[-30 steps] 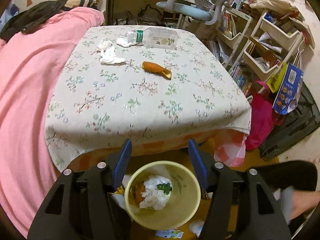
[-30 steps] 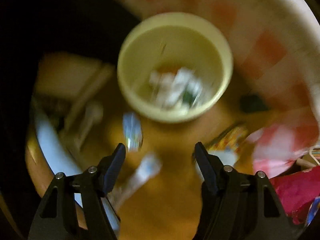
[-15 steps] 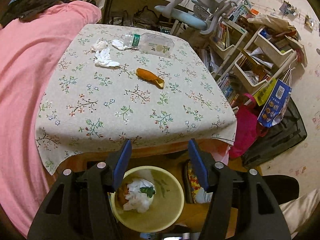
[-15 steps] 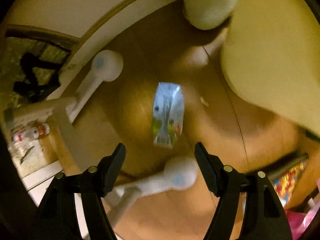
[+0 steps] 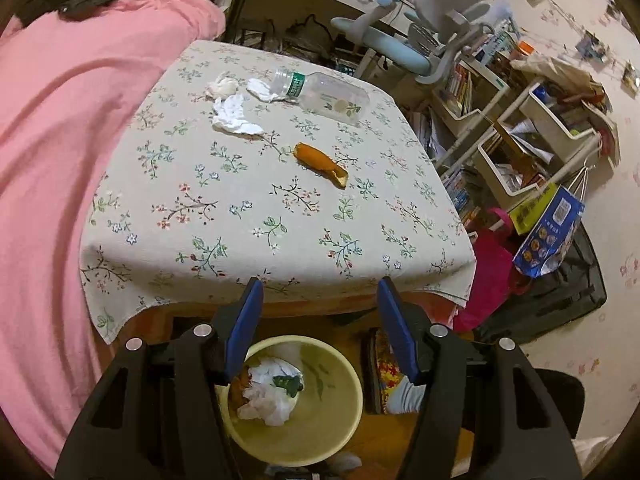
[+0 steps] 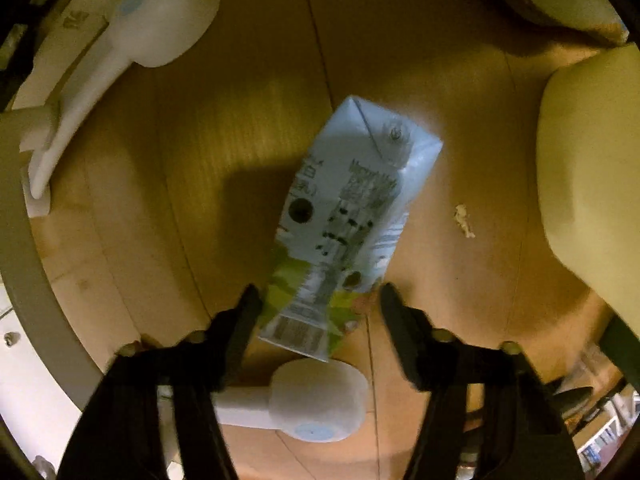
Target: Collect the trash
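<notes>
Right claw [image 6: 316,300] closing around my flattened pale-blue-and-green drink carton [image 6: 348,216] on the wooden floor [image 6: 240,120]; left claw [image 5: 320,312] apart, empty, above the yellow bin [image 5: 340,432].

The left gripper [image 5: 318,320] has a black angular frame, four silver screws and blue pads [image 5: 244,326]. The right gripper [image 6: 316,312] shows the same black frame, its screws dull in dim light.

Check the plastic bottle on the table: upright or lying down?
Lying down. The clear bottle rests on its side on the floral tablecloth, its neck beside the crumpled tissues.
</notes>
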A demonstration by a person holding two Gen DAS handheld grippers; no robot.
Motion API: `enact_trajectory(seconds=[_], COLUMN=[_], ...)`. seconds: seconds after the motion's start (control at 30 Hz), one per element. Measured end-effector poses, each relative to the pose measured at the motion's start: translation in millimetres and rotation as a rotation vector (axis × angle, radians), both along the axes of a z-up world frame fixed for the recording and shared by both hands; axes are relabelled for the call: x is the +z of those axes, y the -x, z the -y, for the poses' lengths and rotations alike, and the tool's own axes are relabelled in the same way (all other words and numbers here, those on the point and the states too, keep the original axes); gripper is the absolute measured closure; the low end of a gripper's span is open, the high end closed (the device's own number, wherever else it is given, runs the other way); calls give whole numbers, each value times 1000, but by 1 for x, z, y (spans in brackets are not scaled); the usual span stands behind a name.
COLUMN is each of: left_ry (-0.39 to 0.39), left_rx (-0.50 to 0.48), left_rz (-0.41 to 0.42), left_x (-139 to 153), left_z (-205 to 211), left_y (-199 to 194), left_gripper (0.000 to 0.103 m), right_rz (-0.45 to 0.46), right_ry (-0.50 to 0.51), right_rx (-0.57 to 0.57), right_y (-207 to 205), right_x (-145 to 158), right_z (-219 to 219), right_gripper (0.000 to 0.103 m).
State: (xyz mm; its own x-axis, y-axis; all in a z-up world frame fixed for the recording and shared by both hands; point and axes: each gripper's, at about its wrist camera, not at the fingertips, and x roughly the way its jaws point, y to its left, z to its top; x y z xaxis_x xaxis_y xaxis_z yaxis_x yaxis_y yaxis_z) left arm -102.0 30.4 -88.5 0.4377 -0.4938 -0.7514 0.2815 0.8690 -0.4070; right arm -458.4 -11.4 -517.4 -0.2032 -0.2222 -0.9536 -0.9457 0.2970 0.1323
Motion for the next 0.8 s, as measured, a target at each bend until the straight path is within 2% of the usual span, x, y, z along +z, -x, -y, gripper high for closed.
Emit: enact_trajectory(seconds=[0.1,0.17,0.2,0.23,0.27,0.43,0.6,0.67,0.7,0.73,0.77,0.8], left_ry=[-11,-24,-27,-31,-35,-53,-43,-37,-37,-38,-38,-37], left_rx=[0,0,0,-2,-3,-10,-2,-6,-10,-17,-22,-24], left_rz=[-5,-7,-8,-9,-8,-3,-18,-16,-14,-12,-12,-14], left_x=[-3,-5,-6,-7,-6,-9,-11,-11,-11,-11,-11,-11], left_z=[2,3,4,5,6,9,8,9,9,10,11,11], left_y=[0,0,0,0,0,3,4,6,6,7,7,6], left_gripper=[47,47,47,47,47,47,47,47,47,47,47,47], right_rz=[4,-12,-14,-26,-36,-9,23,37,27,12,-11,-22], right_ry=[-17,-26,-32,-40,-42,-67,-54,-83,-99,-108,-119,-136], right_rx=[50,78,89,93,94,55,-21,-52,-78,-94,-103,-100], right_y=[5,9,11,10,9,-16,-41,-46,-47,-47,-42,-38], right_x=[2,9,14,21,28,64,69,74,75,74,70,73], right_z=[1,2,2,5,7,27,56,57,53,47,37,31], right_gripper=[51,61,67,93,101,103,103,101,97,75,58,34])
